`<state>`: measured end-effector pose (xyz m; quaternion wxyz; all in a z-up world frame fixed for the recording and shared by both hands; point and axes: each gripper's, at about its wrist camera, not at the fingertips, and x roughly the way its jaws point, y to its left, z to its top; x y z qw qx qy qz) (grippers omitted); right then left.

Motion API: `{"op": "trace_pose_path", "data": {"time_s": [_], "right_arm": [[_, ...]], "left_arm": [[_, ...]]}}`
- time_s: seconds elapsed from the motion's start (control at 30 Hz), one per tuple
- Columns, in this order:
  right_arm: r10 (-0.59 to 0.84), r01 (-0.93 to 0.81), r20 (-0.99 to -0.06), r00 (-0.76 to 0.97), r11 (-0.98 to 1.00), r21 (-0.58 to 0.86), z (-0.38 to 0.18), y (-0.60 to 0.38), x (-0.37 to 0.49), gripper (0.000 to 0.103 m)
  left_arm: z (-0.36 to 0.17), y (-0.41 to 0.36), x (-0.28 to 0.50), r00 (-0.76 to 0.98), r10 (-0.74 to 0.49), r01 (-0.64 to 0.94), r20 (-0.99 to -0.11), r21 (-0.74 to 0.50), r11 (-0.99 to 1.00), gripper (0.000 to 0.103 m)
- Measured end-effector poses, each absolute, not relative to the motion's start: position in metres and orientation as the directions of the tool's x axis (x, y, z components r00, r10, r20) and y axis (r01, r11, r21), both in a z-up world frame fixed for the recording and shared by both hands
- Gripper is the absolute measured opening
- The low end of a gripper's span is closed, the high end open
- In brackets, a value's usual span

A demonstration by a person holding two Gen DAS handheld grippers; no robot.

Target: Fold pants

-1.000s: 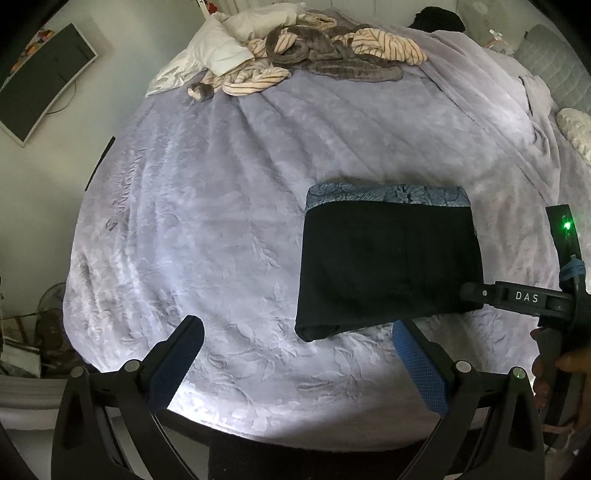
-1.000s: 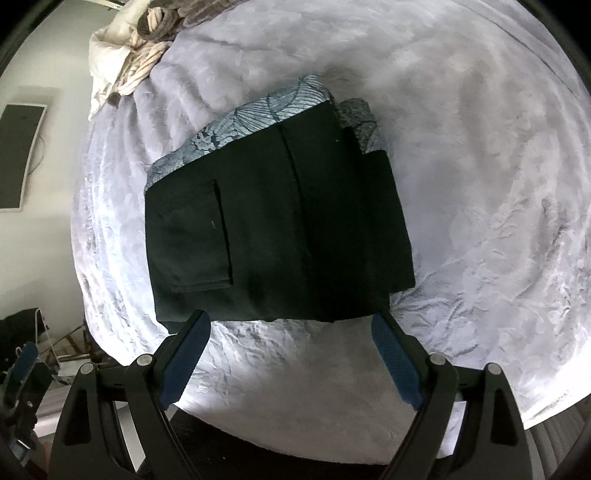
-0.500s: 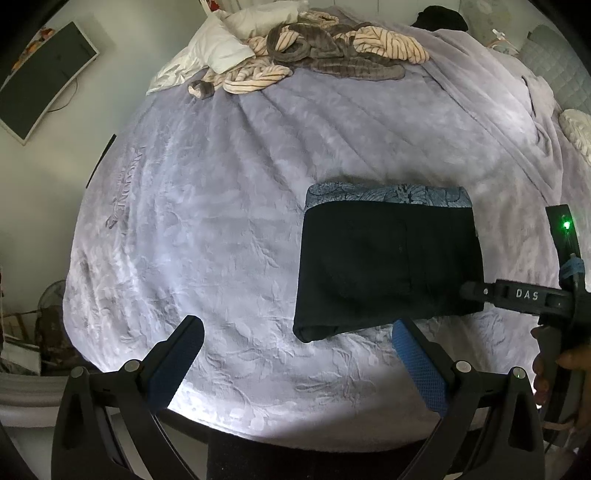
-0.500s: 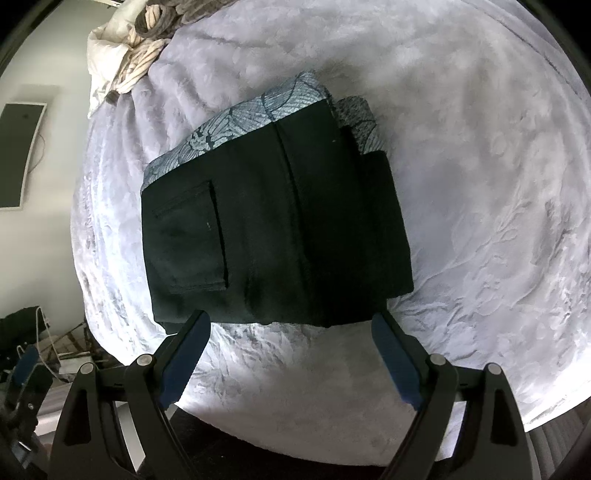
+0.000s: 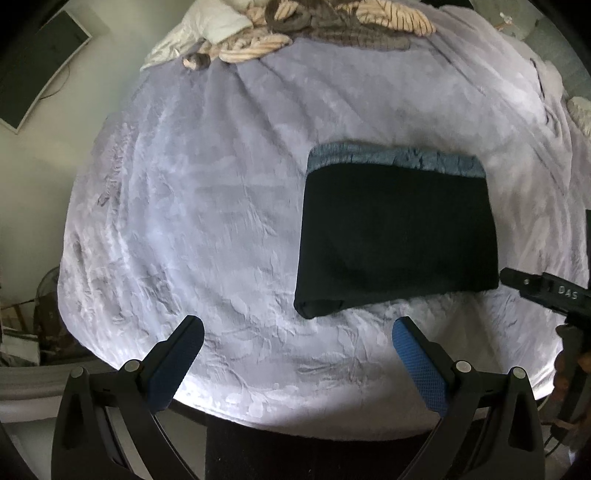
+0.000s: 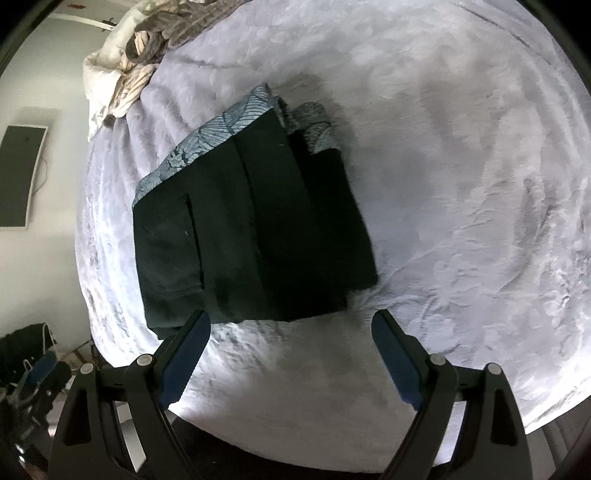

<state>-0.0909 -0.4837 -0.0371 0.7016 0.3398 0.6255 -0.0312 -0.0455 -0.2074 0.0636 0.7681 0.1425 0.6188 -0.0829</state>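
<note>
Black pants (image 5: 395,232) lie folded into a compact rectangle on the lavender bed cover (image 5: 207,206), with a blue patterned layer showing along their far edge. My left gripper (image 5: 297,336) hangs open just short of the pants' near edge, nothing between its blue pads. In the right wrist view the same pants (image 6: 255,236) show a back pocket on the left side. My right gripper (image 6: 291,328) stands open right at their near edge, empty. The right gripper's black body (image 5: 546,291) and the hand holding it show at the right edge of the left wrist view.
A heap of striped and grey clothes with a white pillow (image 5: 295,26) lies at the far end of the bed. A dark screen (image 5: 33,74) hangs on the left wall. A fan (image 5: 44,306) and clutter stand on the floor at the left.
Both views have closed in slightly on the bed and the pants. The right gripper has shifted sideways, so the pants sit further left and nearer its fingers. Both grippers stay open.
</note>
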Motion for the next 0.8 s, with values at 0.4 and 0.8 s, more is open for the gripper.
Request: {"op": "trace_pose_path", "data": {"time_s": [0.4,0.8], "right_arm": [[0.321,0.515,-0.923,0.213,0.766,0.385,-0.031,-0.478,-0.105,0.091],[0.296,0.538,-0.939,0.175,0.770,0.343,-0.029,-0.483,-0.107,0.091]], "left_arm": [[0.038,-0.205,-0.024,0.156,-0.025,0.373,-0.987,0.036,0.927,0.102],[-0.011,-0.222,-0.001,0.066,-0.054,0.406,-0.996,-0.023,0.913,0.102]]}}
